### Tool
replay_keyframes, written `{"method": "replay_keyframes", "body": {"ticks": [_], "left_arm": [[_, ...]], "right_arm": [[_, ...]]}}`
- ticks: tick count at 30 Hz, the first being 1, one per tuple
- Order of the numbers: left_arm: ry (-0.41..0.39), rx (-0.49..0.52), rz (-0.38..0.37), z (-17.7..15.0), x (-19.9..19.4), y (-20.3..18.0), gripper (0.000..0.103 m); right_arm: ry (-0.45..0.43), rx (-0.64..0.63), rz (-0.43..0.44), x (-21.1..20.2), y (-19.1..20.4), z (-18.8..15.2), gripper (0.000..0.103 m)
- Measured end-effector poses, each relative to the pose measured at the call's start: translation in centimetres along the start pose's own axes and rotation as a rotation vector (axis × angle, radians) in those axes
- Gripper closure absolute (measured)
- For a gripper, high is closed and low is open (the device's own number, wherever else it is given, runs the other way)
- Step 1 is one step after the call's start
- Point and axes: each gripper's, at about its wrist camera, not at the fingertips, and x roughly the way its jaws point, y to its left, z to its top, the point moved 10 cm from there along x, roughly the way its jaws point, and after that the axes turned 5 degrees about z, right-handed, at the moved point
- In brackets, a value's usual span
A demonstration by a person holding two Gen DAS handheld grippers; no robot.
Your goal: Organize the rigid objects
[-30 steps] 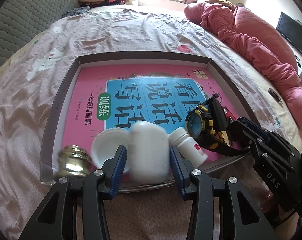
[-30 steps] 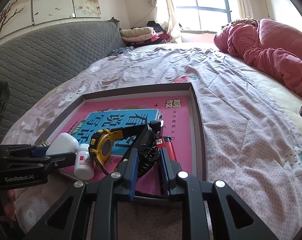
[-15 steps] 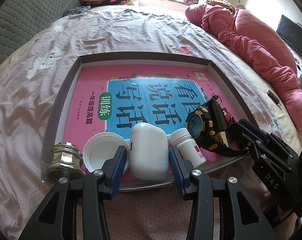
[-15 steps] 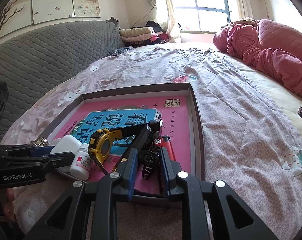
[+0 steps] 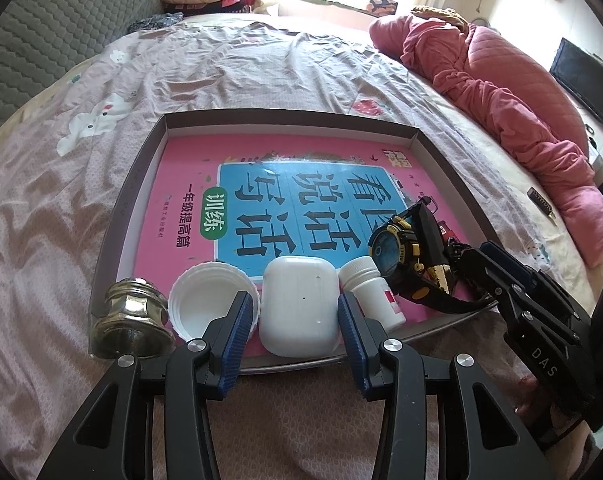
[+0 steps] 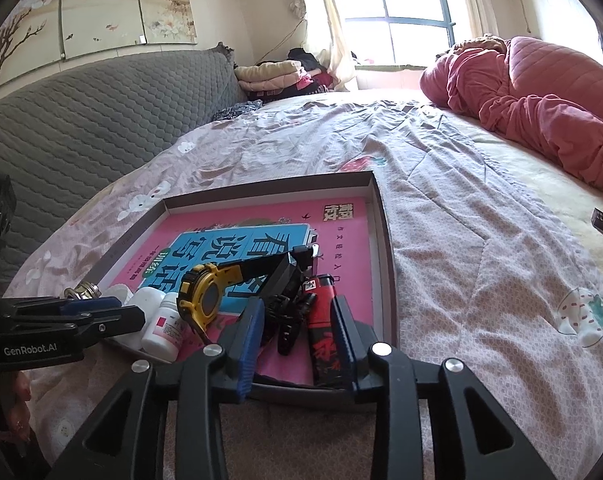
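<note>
The left tongs [image 5: 290, 320] stand released around a white rounded plastic earbud case [image 5: 299, 306], their pads just off its sides, in the shallow brown cardboard tray [image 5: 113, 216] on the bed. The right tongs [image 6: 297, 328] are opening, with a black plastic hair claw [image 6: 287, 320] lying loose between them and a red-and-black lighter [image 6: 321, 336] against their right pad.

Black gripper [image 5: 291, 316] frames — blue ribbed pads, silver screws
</note>
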Motion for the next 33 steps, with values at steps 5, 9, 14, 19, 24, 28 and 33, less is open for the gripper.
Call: {"method": "replay_keyframes", "body": {"ticks": [5,9,14,19,24,28,33], "left_arm": [[-0.004,-0.002,-0.001,0.0,-0.1,0.1,0.057],[-0.007,-0.002,-0.002,-0.1,-0.2,0.1,0.057],[-0.011,-0.004,-0.002,-0.2,-0.3,0.2,0.057],[-0.017,-0.001,0.001,-0.3,-0.6,0.2,0.057],[-0.031,0.010,0.000,-0.4,-1.3,-0.1,0.055],[-0.052,0.021,-0.005,-0.4,-2.2,-0.1,0.053],[-0.087,0.018,0.009,-0.6,-3.7,0.3,0.047]], "right_arm": [[-0.010,0.002,-0.006,-0.2,-0.1,0.2,0.064],[-0.021,0.002,-0.010,-0.4,-0.1,0.3,0.063],[-0.064,-0.006,-0.006,-1.4,0.2,1.0,0.053],[-0.047,-0.009,-0.010,-1.1,0.5,0.7,0.053],[-0.059,-0.020,-0.020,-1.5,0.7,0.7,0.052],[-0.056,-0.012,-0.018,-1.6,0.8,0.5,0.052],[-0.072,0.000,-0.011,-2.4,1.2,0.5,0.047]]}}
